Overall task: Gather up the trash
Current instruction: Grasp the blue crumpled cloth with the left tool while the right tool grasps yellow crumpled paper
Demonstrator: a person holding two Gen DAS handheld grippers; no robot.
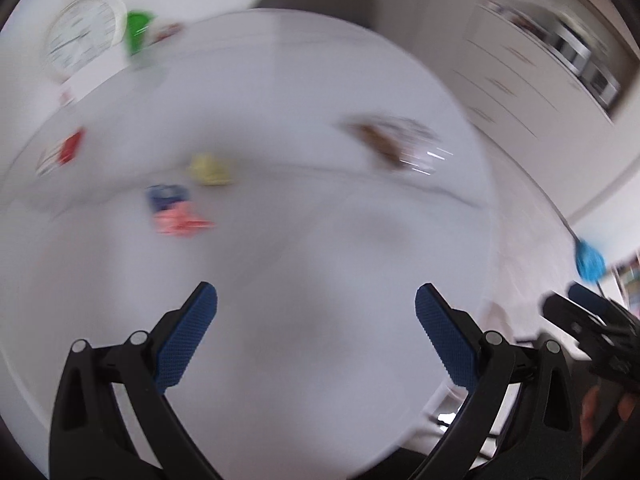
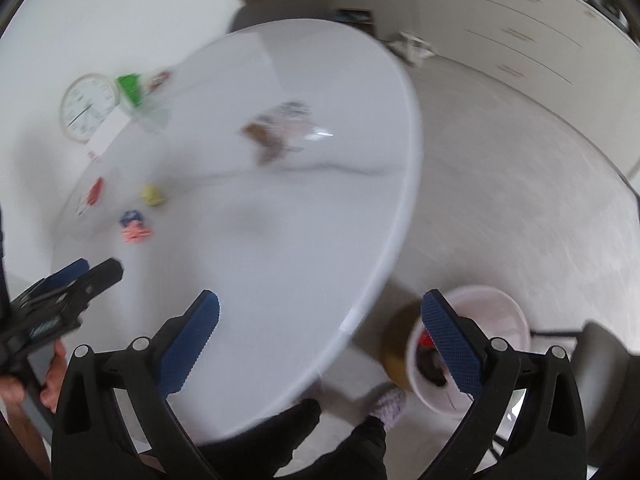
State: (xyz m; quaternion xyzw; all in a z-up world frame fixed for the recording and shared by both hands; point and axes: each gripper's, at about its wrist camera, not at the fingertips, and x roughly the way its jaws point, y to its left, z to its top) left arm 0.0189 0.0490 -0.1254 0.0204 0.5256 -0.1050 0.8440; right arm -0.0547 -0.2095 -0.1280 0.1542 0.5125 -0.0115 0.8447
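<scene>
Both views are motion-blurred. On the round white table (image 1: pixel 320 248) lie a brown and clear wrapper (image 1: pixel 394 146), a yellow crumpled piece (image 1: pixel 210 170), a blue and pink wrapper (image 1: pixel 176 210) and a red and white packet (image 1: pixel 64 152). The same items show in the right wrist view: brown wrapper (image 2: pixel 280 132), yellow piece (image 2: pixel 153 195), blue and pink wrapper (image 2: pixel 135 227), red packet (image 2: pixel 93 194). My left gripper (image 1: pixel 316 324) is open and empty above the table's near part. My right gripper (image 2: pixel 320 328) is open and empty over the table's right edge. A white bin (image 2: pixel 480 308) with trash inside stands on the floor below it.
A white clock (image 1: pixel 82 32) and a green object (image 1: pixel 138 30) stand at the table's far left. A grey chair (image 2: pixel 280 12) is behind the table. White drawers (image 2: pixel 520 40) line the far wall. A blue duster (image 1: pixel 590 260) leans at right. The person's legs (image 2: pixel 320 440) are below.
</scene>
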